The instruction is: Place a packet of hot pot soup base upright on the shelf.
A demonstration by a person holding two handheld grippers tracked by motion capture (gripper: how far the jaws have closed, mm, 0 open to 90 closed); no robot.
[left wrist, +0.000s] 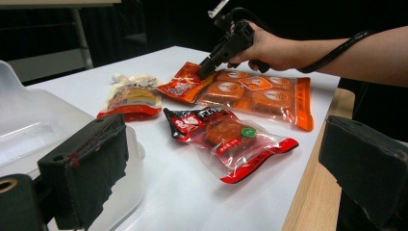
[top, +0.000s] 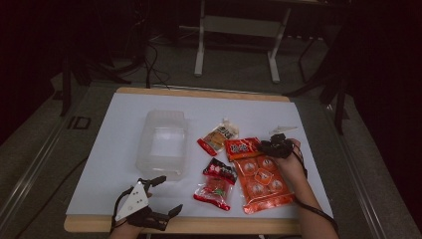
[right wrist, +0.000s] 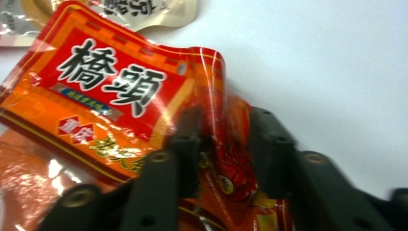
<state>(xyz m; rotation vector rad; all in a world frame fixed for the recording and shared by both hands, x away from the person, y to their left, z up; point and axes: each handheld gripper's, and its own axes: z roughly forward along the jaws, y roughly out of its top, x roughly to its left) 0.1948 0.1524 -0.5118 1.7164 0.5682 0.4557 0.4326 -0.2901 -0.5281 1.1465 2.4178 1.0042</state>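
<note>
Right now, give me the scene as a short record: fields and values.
surface: white table top
right gripper: jaws pinching the top edge of the big orange snack pack, which buckles between them
left gripper: open, holding nothing, beside the clear plastic container
other items: red snack pouch, pale pouch with red bottom

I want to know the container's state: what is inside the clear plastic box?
Through the clear plastic box only its bottom and the white table show; no packet is seen inside. In the left gripper view, the left gripper's near jaw covers part of it.
</note>
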